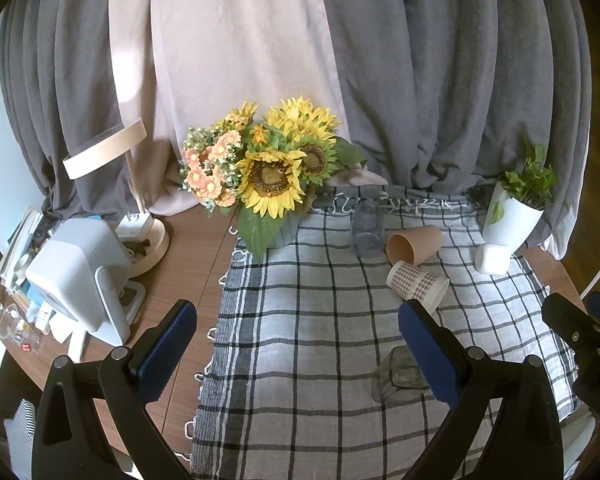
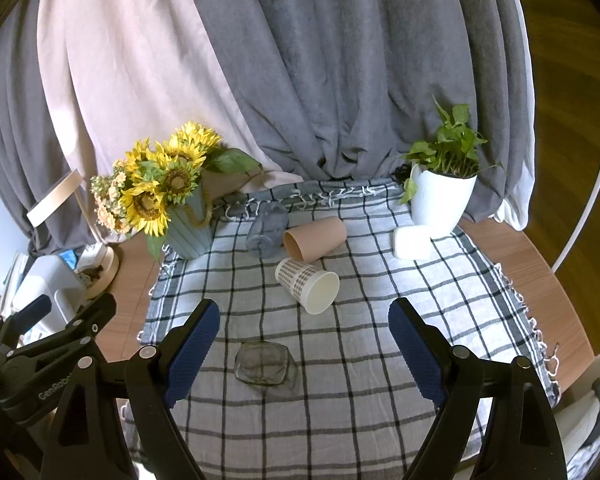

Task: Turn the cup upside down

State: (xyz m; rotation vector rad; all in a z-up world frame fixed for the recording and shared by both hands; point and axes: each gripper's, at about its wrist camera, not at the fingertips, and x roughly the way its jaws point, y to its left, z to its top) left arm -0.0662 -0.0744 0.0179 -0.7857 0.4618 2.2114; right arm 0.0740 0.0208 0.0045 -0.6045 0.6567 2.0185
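Observation:
Several cups lie on a checked cloth [image 2: 360, 360]. A clear glass cup [image 2: 266, 368] sits nearest, between my right gripper's open fingers; in the left wrist view [image 1: 396, 376] it is partly hidden by the right finger. A patterned paper cup [image 2: 308, 284] [image 1: 418, 282] lies on its side. A tan paper cup [image 2: 316, 238] [image 1: 414, 244] lies on its side behind it. A bluish glass [image 2: 266, 230] [image 1: 366, 226] lies beside it. My right gripper [image 2: 304, 324] and left gripper [image 1: 298, 320] are open and empty.
A sunflower vase [image 2: 188, 220] [image 1: 276, 184] stands at the back left. A white plant pot [image 2: 440, 196] [image 1: 512, 220] and a small white container [image 2: 412, 242] [image 1: 492, 258] stand at the back right. A lamp [image 1: 140, 208] and white appliance [image 1: 76, 276] stand left. Grey curtains hang behind.

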